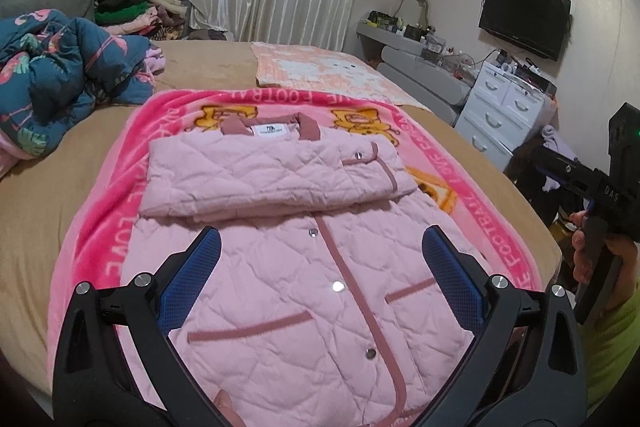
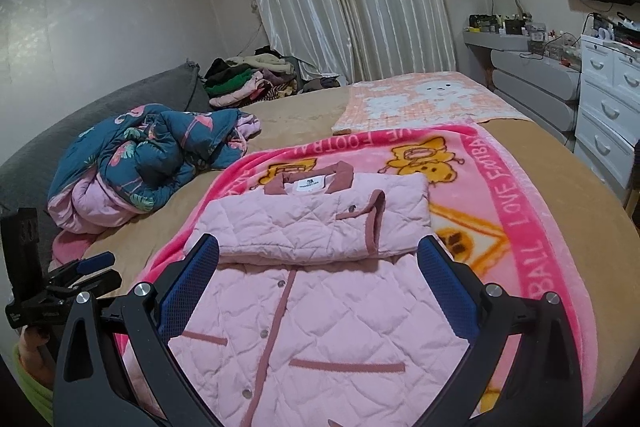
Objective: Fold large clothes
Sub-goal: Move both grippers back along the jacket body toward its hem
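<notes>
Nearest the cameras, both tools are hovering over the hem end of the garment with nothing between their blue pads. The left gripper (image 1: 321,267) is standing with jaws spread wide, empty; the right gripper (image 2: 319,275) is doing likewise.

The pink quilted jacket (image 1: 304,291) is lying front-up, snaps fastened, on a pink fleece blanket (image 1: 132,131) spread over the bed (image 1: 52,195). Its sleeves are already lying folded across the chest, below the collar (image 1: 310,129).

Handling judgement: the padded quilting is looking soft, light and bulky — likely springing back rather than creasing sharply. The two hem corners are offering the soundest hold, one per gripper, for carrying the lower half up toward the collar.

Farther off, a crumpled flamingo-print duvet (image 2: 148,155) and a clothes pile (image 2: 248,79) are sitting well apart from the work.
</notes>
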Action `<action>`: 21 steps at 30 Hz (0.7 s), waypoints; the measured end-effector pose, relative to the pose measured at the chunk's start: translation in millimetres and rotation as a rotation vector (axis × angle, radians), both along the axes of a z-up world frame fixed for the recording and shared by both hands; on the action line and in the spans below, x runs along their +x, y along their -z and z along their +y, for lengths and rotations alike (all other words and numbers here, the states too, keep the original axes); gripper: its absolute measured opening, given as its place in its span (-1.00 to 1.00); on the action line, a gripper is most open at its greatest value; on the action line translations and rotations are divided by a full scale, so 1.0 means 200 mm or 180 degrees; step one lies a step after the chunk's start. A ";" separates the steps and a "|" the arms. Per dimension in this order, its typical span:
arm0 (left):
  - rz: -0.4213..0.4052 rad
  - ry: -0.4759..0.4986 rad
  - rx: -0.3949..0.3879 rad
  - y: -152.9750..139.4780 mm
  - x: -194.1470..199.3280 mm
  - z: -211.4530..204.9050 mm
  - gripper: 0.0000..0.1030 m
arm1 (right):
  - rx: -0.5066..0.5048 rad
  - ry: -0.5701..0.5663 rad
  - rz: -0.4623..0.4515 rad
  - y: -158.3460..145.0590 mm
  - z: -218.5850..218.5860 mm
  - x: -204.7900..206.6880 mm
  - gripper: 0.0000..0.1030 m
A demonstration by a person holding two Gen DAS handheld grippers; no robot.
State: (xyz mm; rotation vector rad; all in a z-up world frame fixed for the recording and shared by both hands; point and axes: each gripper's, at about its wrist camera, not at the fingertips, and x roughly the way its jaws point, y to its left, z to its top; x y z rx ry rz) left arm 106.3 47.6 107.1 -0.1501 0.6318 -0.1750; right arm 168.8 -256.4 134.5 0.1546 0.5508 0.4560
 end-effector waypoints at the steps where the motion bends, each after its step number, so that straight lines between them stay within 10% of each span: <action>1: 0.0011 -0.0004 0.0010 0.01 -0.01 -0.01 0.83 | -0.0010 0.0000 0.0003 0.01 -0.01 -0.02 0.92; 21: 0.0296 -0.0307 0.0073 0.26 -0.28 0.07 0.83 | -0.0099 0.0012 0.0172 0.17 -0.12 -0.24 0.92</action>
